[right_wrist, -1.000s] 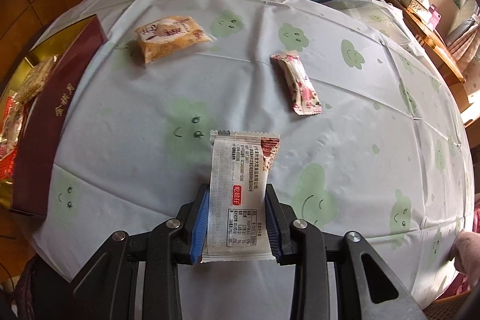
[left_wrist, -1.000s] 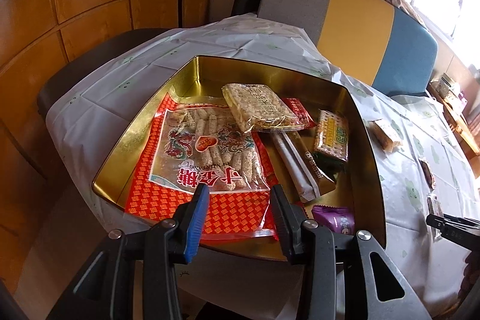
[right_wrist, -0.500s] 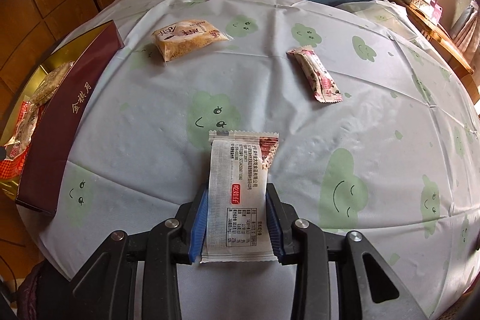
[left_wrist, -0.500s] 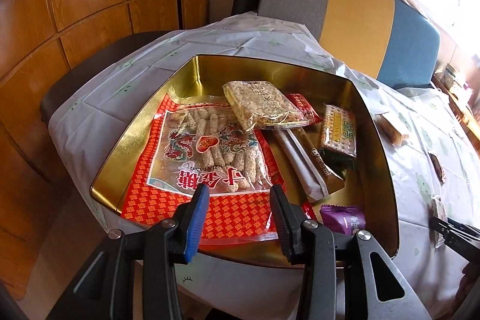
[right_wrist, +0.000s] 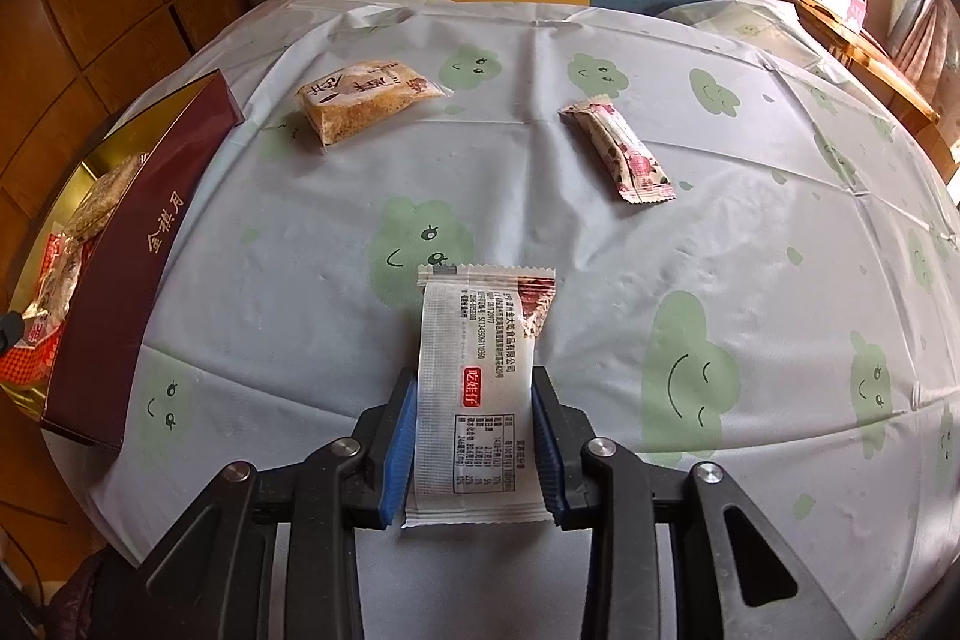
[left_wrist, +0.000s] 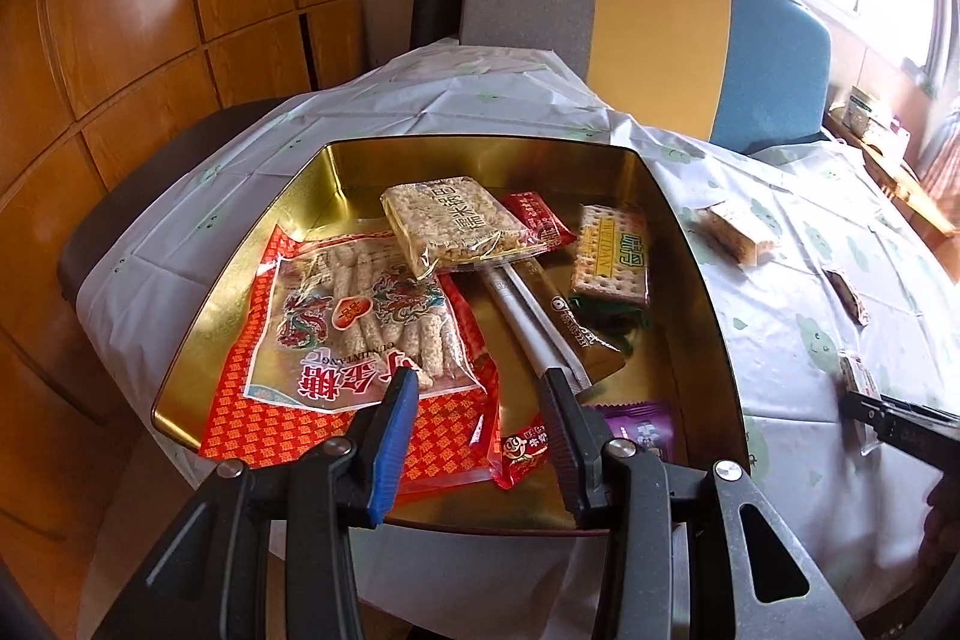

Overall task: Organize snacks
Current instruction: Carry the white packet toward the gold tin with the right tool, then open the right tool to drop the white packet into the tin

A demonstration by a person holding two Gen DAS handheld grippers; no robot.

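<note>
White wrapper [right_wrist: 474,394] clamped in my right claw [right_wrist: 474,430] and barely shifted — gold tin [left_wrist: 702,280] at nine o'clock awaits; left claw [left_wrist: 480,412] released.

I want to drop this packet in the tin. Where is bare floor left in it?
Bare gold shows along the tin's right wall, between the cracker pack and the purple packet, and in the far left corner. The red bag and the puffed-rice pack crowd the left and middle.

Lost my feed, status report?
Right gripper shut on white packet. Left gripper open over gold tin. Two snacks loose on table.
</note>
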